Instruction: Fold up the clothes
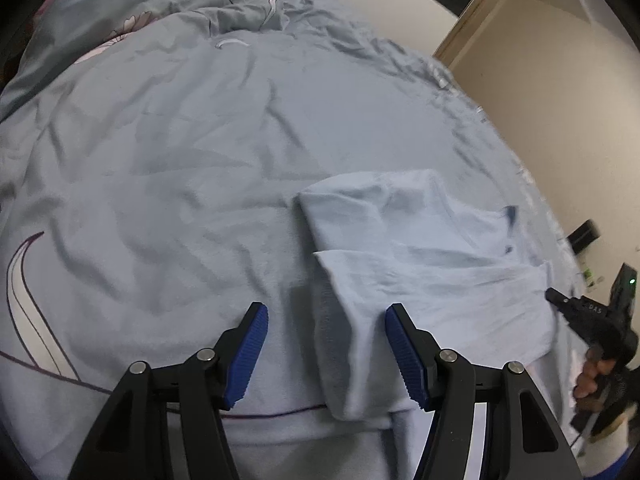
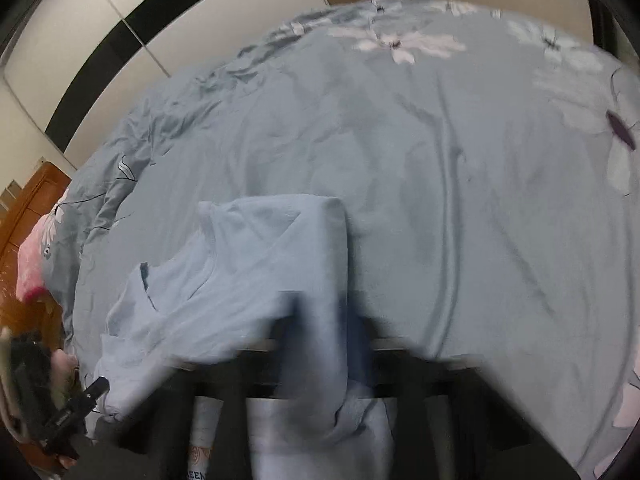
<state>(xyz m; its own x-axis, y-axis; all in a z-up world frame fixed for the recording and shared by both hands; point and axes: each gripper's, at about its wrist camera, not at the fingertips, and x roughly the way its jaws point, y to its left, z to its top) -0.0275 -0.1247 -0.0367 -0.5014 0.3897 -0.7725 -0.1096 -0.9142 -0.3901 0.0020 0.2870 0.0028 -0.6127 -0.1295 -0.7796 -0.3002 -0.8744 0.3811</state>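
A pale blue shirt (image 1: 432,280) lies partly folded on the bed near its edge; it also shows in the right wrist view (image 2: 240,272). My left gripper (image 1: 326,354) is open, its blue pads apart just above a folded edge of the shirt near me. My right gripper (image 2: 320,360) is blurred by motion and seems shut on a strip of the shirt (image 2: 320,340) that runs up between its fingers. The right gripper also shows in the left wrist view (image 1: 592,324), held by a hand at the shirt's right side.
The bed is covered by a grey-blue floral duvet (image 1: 200,140), wrinkled all over. A wardrobe or wall (image 1: 540,80) stands beyond the right bed edge. A wooden headboard (image 2: 28,208) and a pink pillow (image 2: 36,252) lie at the left in the right wrist view.
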